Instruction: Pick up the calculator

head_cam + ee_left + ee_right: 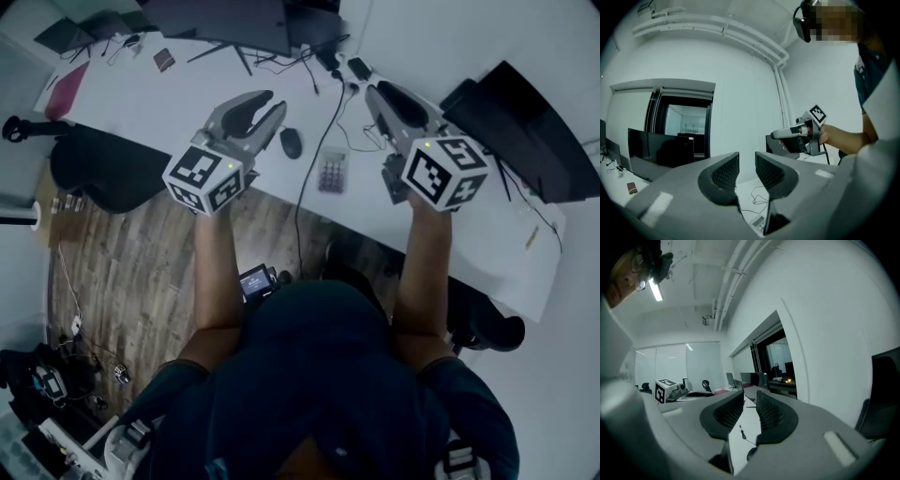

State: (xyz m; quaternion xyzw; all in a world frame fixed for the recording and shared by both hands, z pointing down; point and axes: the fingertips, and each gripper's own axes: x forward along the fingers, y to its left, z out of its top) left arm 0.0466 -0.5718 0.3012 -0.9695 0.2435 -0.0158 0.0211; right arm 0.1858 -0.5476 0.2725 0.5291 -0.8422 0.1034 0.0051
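calculator (333, 171) lies on white desk (187, 103) beside wood floor (122, 262).

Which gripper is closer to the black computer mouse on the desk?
Left. The left gripper hangs just left of the mouse in the head view. The right gripper is farther off on the mouse's other side, beyond the cable.

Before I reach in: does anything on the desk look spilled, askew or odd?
Nothing spilled or damaged. The calculator lies flat near the front edge of the desk. Only a loose black cable stands out: it trails past the calculator and hangs over the edge.
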